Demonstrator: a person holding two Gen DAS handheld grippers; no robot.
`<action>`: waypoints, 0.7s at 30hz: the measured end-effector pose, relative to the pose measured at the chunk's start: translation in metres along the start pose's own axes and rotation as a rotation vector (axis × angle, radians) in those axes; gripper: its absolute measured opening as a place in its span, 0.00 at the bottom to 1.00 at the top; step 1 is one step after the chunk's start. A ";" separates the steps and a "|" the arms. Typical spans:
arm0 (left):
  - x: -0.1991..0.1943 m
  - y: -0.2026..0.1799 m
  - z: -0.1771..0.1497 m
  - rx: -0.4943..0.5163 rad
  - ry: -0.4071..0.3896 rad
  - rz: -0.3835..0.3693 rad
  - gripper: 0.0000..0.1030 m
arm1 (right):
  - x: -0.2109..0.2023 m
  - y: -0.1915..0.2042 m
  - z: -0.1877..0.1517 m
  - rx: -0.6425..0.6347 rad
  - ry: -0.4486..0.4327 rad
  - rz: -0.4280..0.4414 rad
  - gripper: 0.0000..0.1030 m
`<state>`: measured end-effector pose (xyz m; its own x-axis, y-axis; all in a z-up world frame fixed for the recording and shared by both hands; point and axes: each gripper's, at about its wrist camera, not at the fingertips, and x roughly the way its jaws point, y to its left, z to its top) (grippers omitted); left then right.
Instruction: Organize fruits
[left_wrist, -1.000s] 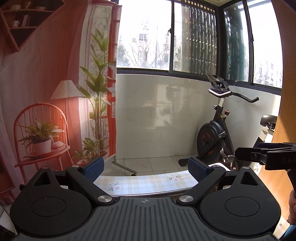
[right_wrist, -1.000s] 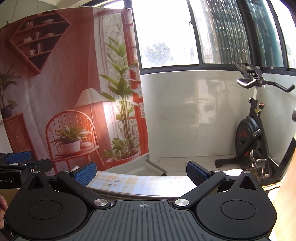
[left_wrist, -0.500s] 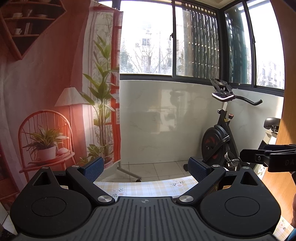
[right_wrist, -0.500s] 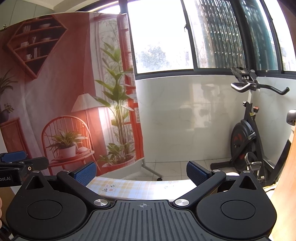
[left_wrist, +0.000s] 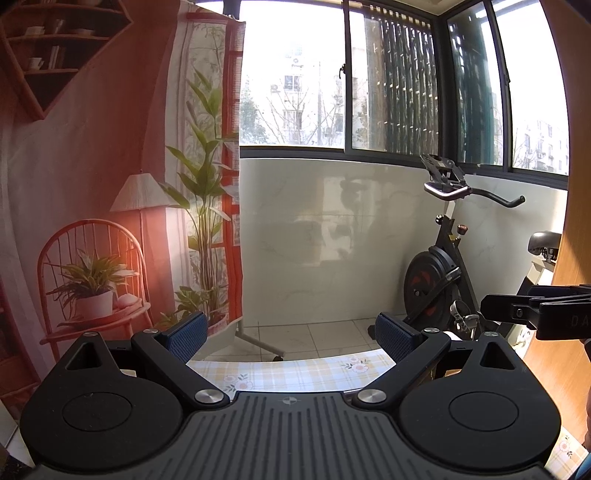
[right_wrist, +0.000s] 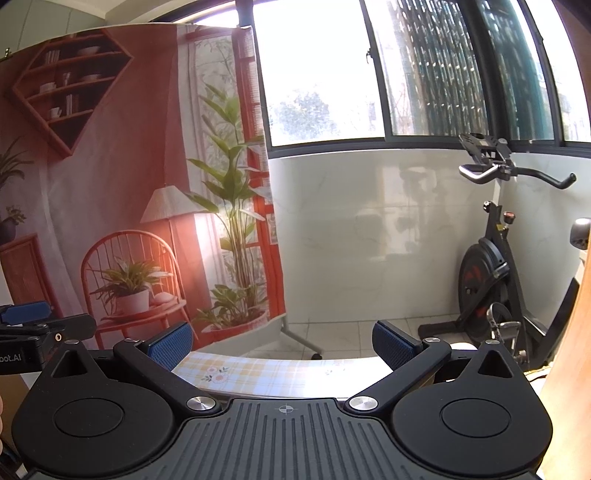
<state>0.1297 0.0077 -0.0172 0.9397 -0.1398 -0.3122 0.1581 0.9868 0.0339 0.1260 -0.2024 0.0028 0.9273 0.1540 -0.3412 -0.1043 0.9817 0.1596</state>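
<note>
No fruit shows in either view. My left gripper (left_wrist: 290, 338) is open, its blue pads (left_wrist: 183, 336) wide apart with nothing between them, raised above the far edge of a table with a yellow checked floral cloth (left_wrist: 295, 373). My right gripper (right_wrist: 282, 341) is open too, empty, above the same cloth (right_wrist: 266, 376). In the left wrist view the right gripper's side (left_wrist: 535, 308) juts in at the right edge. The left gripper's side (right_wrist: 40, 325) appears at the left edge of the right wrist view.
Beyond the table stand a printed backdrop (left_wrist: 110, 184) of a chair, lamp and plants on a wheeled stand, a white tiled wall under large windows, and an exercise bike (left_wrist: 439, 273). A wooden panel (left_wrist: 569, 236) rises at the right.
Both cameras have tilted upward: less of the checked cloth shows and the backdrop, wall and bike sit lower in view. Both grippers stay open.
</note>
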 end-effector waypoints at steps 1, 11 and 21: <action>0.000 0.000 0.000 0.000 0.000 0.000 0.96 | 0.000 0.000 0.000 0.000 -0.001 -0.001 1.00; 0.001 0.002 0.001 0.000 0.004 0.000 0.96 | 0.000 0.000 0.000 0.000 0.000 0.000 1.00; 0.002 0.002 0.003 0.004 0.003 0.001 0.96 | 0.000 -0.001 0.000 0.001 -0.002 -0.001 1.00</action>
<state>0.1326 0.0096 -0.0144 0.9388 -0.1389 -0.3153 0.1586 0.9866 0.0378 0.1258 -0.2036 0.0028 0.9280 0.1532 -0.3396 -0.1035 0.9816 0.1602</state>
